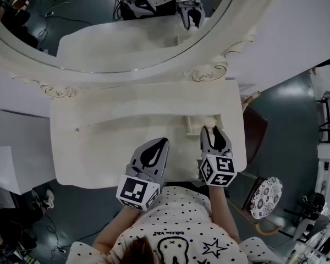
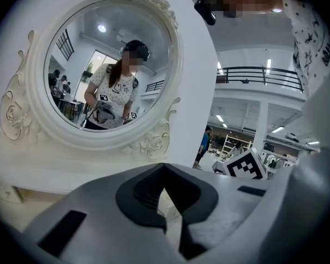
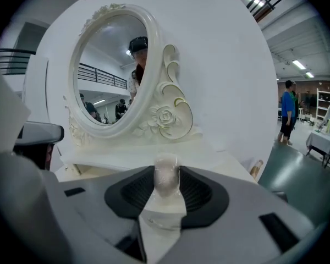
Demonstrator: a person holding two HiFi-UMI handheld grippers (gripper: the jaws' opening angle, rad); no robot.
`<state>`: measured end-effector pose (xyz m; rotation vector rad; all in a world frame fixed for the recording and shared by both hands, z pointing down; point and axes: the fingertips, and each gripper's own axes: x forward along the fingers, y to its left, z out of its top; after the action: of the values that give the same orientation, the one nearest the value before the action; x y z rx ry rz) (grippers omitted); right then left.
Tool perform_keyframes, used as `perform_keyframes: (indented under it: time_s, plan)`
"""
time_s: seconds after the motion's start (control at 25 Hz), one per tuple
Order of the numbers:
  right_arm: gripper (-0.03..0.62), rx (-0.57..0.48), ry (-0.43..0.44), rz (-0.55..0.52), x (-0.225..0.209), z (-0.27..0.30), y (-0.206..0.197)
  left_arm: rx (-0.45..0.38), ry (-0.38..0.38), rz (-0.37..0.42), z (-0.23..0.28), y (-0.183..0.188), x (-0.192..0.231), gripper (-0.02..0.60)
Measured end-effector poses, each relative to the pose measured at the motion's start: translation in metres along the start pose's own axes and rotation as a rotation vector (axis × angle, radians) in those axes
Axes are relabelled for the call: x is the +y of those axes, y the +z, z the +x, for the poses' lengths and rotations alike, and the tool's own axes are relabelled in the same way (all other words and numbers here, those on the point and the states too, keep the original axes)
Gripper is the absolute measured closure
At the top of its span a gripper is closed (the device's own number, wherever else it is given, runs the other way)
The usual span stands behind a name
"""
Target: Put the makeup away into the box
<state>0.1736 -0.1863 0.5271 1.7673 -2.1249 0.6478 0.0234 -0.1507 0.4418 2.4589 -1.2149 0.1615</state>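
Polka-dot shirt [image 1: 176, 224], worn by the person, fills the bottom edge of the head view, with both arms reaching forward over the furniture.

- Left gripper [image 1: 165, 141]: grey body, black pads. Its jaws are clenched with the tips meeting, and nothing is between them. It sits over the near edge of the dressing table [image 1: 99, 142], left of centre. Its marker cube [image 1: 137, 192] is nearest the person.
- Right gripper [image 1: 212, 132]: same build. Its jaws are grasping the makeup item [image 3: 166, 176], a small pale, frosted piece with a rounded top. The piece stands upright between the pads and touches both. The gripper and the item sit over the right front part of the table top. A second marker cube [image 1: 218, 170] is at its rear.
- Dressing table: cream-white with a curved front. A faint rectangular outline shows on the top just beside the right gripper's tips; what it is cannot be told.
- Mirror [image 1: 99, 26]: oval, with a white carved frame and rose relief [image 3: 165, 116] at the base. It stands at the back of the table and reflects the person and both grippers.
- Round patterned seat [image 1: 265, 197]: on the dark floor, right of the table and well apart from it.
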Motion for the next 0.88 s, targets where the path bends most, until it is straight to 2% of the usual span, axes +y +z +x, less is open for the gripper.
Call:
perform_keyframes:
  time_s: [0.52, 0.88]
  plan:
    - [0.444, 0.131, -0.068, 0.086, -0.021, 0.027, -0.028, 0.031, 0.013, -0.026, 0.012, -0.006, 0.010, 0.586]
    - [0.444, 0.151, -0.091, 0.097, -0.023, 0.035, -0.030, 0.036, 0.015, -0.035, 0.016, -0.005, 0.011, 0.586]
